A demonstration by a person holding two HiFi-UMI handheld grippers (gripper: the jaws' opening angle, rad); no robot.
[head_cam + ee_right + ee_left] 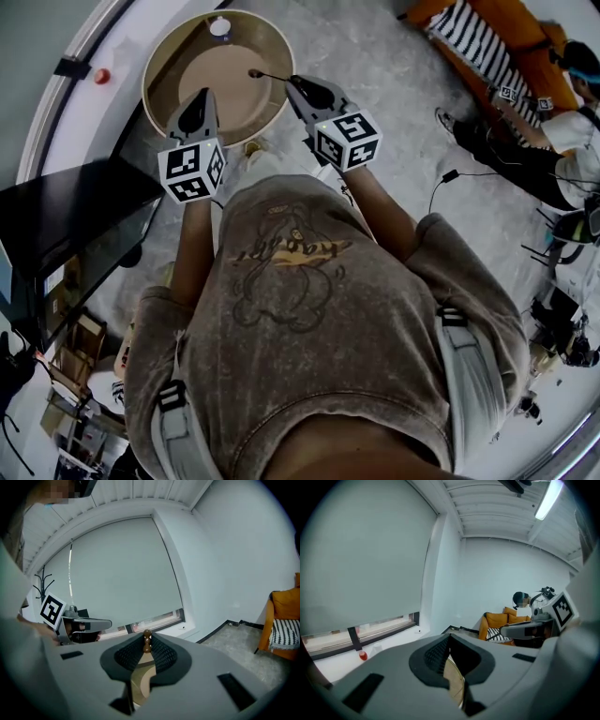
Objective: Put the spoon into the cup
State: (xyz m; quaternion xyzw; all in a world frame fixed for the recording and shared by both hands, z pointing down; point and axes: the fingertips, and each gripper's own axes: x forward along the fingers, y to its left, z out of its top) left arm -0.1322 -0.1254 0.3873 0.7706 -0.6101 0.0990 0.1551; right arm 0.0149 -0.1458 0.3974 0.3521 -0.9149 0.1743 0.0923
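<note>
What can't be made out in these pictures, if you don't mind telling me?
Spoon: the right gripper view shows only its beaded handle end; the right gripper's fingers cover the rest, and in the head view it is too thin to read.
Cup: only a small white spot at the table's far edge in the head view, contents too small to tell; neither gripper view shows it.

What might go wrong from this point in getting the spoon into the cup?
1. The right tool pinches only one end of the thin spoon, and the rest sticks out unsupported. It may pivot or slip when tilted toward the cup.
2. The cup is small and stands near the far rim of the table. A misaimed spoon may tip it or push it off.
</note>
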